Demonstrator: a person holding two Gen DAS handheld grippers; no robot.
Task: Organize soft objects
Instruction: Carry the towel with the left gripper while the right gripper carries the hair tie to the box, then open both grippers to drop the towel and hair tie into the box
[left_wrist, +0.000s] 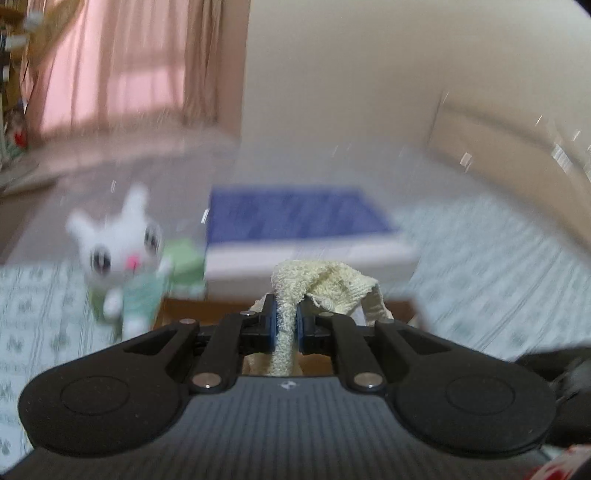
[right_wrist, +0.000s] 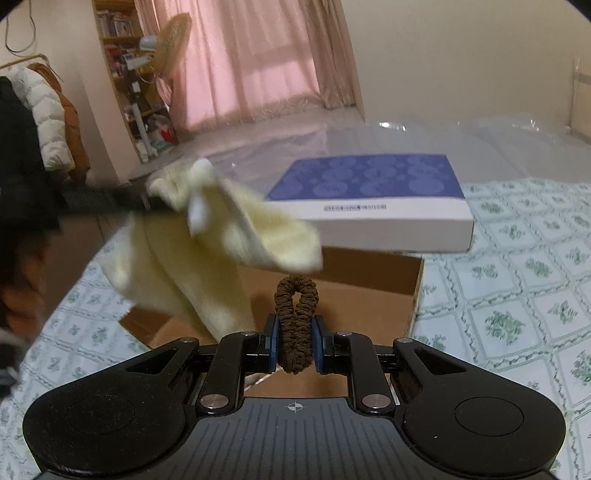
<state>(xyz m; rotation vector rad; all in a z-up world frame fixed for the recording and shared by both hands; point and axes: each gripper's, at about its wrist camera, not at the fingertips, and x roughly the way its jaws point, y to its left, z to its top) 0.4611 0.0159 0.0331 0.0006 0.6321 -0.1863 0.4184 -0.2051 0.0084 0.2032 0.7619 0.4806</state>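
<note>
My left gripper (left_wrist: 285, 320) is shut on a pale yellow knitted cloth (left_wrist: 321, 284), held above an open cardboard box (left_wrist: 199, 314). The right wrist view shows that cloth (right_wrist: 207, 251) hanging from the left gripper over the box (right_wrist: 354, 288). My right gripper (right_wrist: 294, 338) is shut on a brown hair scrunchie (right_wrist: 295, 317), also above the box. A white plush bunny (left_wrist: 118, 254) in green clothes stands on the bed left of the box, blurred.
A flat blue-and-white box (right_wrist: 373, 199) lies across the far rim of the cardboard box; it also shows in the left wrist view (left_wrist: 295, 225). The bed has a green floral quilt (right_wrist: 517, 288). Pink curtains (right_wrist: 258, 62), a shelf and hanging coats stand behind.
</note>
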